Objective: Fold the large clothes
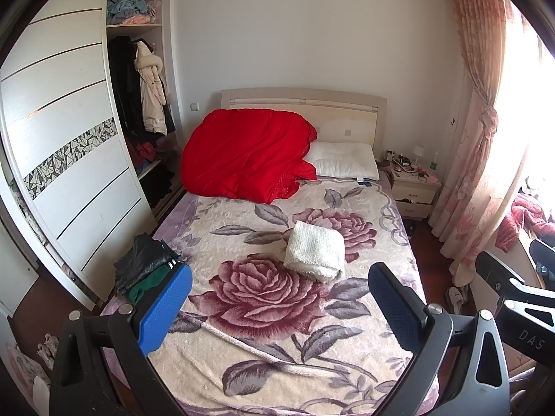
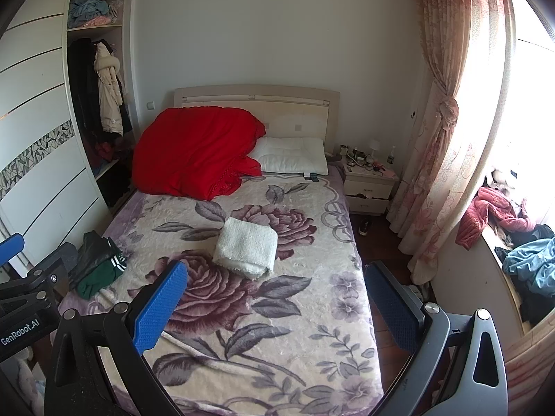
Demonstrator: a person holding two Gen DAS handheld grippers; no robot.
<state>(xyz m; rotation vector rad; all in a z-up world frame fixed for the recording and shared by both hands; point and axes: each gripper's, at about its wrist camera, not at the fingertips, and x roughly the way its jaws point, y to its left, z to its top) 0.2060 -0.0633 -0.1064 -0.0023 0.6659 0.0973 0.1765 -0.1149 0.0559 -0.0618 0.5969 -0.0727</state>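
A folded white fuzzy garment [image 1: 315,254] lies in the middle of the floral bed [image 1: 242,364]; it also shows in the right wrist view [image 2: 247,248]. A pile of folded dark and green clothes [image 1: 145,268] sits at the bed's left edge, also seen in the right wrist view [image 2: 97,265]. My left gripper [image 1: 279,306] is open and empty, held above the foot of the bed. My right gripper [image 2: 275,306] is open and empty, to the right of the left one. The left gripper's body [image 2: 24,294] shows at the left edge of the right wrist view.
A red quilt [image 1: 246,154] and white pillow [image 1: 347,161] lie at the headboard. An open wardrobe [image 1: 138,104] stands left. A nightstand [image 1: 414,187] and pink curtain [image 1: 482,131] are right. Loose clothes [image 2: 520,242] lie on the window ledge.
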